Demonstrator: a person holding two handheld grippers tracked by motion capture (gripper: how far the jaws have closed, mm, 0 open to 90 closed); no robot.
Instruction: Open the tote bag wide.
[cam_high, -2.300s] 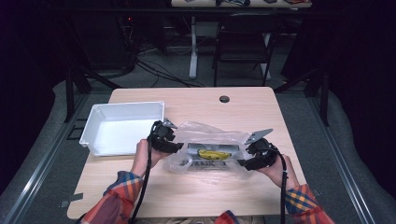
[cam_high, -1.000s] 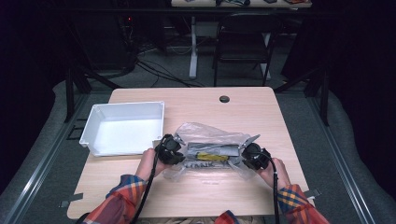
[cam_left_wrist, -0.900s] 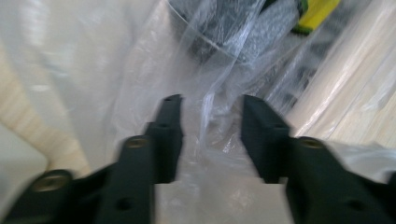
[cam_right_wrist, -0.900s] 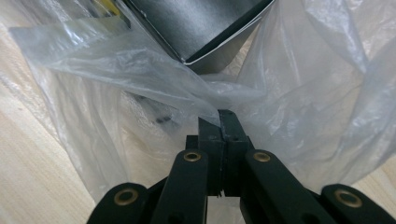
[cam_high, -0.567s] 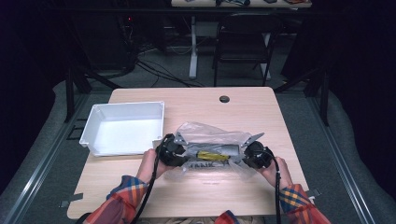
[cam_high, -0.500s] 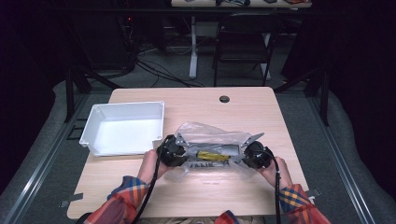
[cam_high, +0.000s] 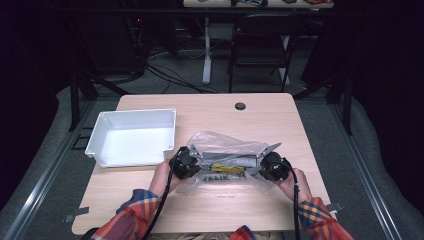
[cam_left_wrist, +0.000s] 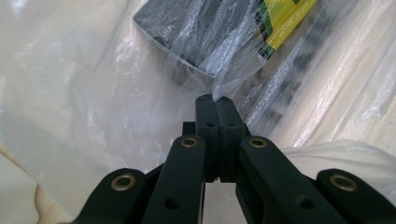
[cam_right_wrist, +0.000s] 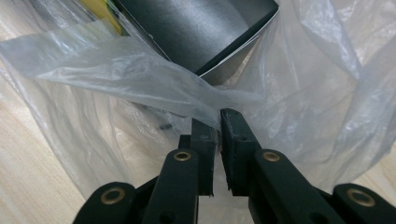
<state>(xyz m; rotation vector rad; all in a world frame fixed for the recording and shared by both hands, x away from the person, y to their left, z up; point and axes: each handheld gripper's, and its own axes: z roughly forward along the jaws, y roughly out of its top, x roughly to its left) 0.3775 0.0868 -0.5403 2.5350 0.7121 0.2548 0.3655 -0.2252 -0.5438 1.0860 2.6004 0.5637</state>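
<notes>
A clear, milky-sheened plastic bag (cam_high: 227, 150) is seen near the front edge of the pale wood-grain tabletop (cam_high: 280, 115). Inside, a dark grey box with a yellow band (cam_high: 225, 167) is shown. Toward the left edge, a white rectangular plastic tray (cam_high: 131, 137) is seen. Red, orange and blue plaid sleeves (cam_high: 131, 215) are noted; black jaws throughout.
</notes>
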